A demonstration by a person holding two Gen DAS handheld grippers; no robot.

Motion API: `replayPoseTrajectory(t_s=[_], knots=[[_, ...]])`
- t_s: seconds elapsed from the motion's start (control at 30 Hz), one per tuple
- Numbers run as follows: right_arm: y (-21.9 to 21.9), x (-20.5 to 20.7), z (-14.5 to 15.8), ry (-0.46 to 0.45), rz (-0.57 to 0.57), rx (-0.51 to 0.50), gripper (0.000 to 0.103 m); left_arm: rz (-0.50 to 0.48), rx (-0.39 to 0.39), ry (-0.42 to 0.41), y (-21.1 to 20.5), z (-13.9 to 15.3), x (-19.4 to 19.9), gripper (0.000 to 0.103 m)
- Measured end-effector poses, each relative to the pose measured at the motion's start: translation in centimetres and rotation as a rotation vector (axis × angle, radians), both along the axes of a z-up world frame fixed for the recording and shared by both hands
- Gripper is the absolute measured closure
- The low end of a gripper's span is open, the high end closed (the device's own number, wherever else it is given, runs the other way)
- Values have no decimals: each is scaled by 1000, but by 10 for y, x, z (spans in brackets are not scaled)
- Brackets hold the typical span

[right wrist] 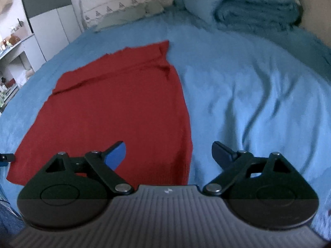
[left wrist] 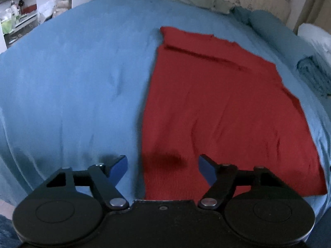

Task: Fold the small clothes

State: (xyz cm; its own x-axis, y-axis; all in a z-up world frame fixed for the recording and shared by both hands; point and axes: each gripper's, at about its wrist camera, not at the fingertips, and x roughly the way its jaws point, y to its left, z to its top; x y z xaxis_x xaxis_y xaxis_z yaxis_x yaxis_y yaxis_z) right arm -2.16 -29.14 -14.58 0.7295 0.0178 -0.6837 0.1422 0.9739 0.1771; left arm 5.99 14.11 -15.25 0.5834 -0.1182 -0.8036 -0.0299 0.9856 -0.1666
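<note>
A red knitted garment lies flat on the blue bedspread, folded over with a band near its far end. My left gripper hovers open above the garment's near left edge, nothing between its blue pads. In the right wrist view the same red garment spreads to the left. My right gripper stands wide open over the garment's near right edge, empty. A tip of the left gripper pokes in at the far left of that view.
The blue bedspread is wrinkled to the right of the garment. A folded blue blanket and pillows lie at the head of the bed. White shelves with bottles stand beyond the bed on the left.
</note>
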Motion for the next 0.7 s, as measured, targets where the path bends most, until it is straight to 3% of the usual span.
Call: replayPoseTrajectory(t_s=[0.3, 0.5, 0.57, 0.67, 0.7], knots=[[13, 5, -24, 92, 0, -23, 12, -27, 34, -3, -4, -11, -10, 34], [5, 8, -33, 159, -28, 13, 19, -41, 35, 12, -4, -14, -14, 48], [2, 7, -33, 162, -37, 31, 29, -45, 27, 17, -4, -13, -14, 60], [0, 6, -32, 166, -25, 77, 53, -55, 17, 37, -6, -12, -13, 85], [0, 6, -32, 171, -17, 91, 61, -60, 10, 53, -6, -12, -13, 89]])
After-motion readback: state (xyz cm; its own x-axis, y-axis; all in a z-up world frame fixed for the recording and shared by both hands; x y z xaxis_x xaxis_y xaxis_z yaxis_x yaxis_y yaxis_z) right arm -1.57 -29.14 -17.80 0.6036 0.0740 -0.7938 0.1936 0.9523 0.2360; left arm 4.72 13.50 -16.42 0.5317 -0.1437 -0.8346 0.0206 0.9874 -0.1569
